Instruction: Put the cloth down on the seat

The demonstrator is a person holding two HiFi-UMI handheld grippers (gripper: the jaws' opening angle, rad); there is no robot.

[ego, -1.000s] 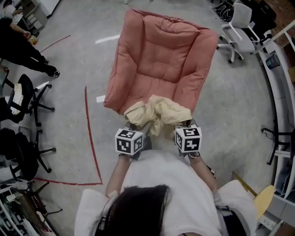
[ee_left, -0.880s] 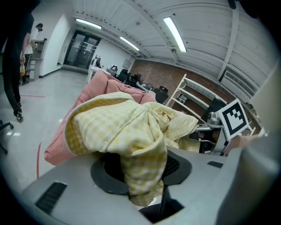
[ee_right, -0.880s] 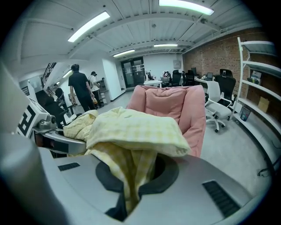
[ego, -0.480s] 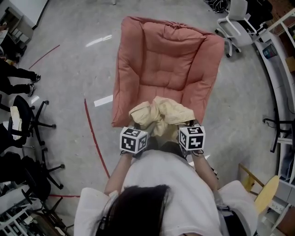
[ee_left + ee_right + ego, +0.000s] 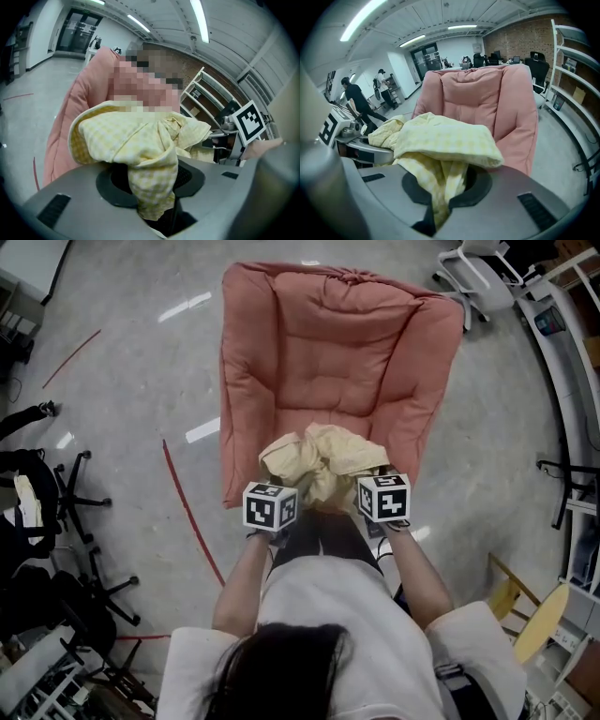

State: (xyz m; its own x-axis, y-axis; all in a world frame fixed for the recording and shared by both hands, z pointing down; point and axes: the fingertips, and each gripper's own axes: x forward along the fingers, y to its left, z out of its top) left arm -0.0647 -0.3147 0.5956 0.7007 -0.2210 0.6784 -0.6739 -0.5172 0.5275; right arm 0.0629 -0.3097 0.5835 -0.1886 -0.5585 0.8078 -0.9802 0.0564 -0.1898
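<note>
Currently the left gripper (image 5: 158, 208) and the right gripper (image 5: 435, 213) are each clenched on a fold of the yellow checked cloth (image 5: 323, 457), which hangs bunched between the 2 of them over the front edge of the pink seat (image 5: 342, 362); it does not look laid down yet. Let go here, the bundle would likely slide off the front lip onto the floor (image 5: 131, 390); 1 jaw pair opening first could swing it aside; fabric tucked deep in the jaws may snag.
</note>
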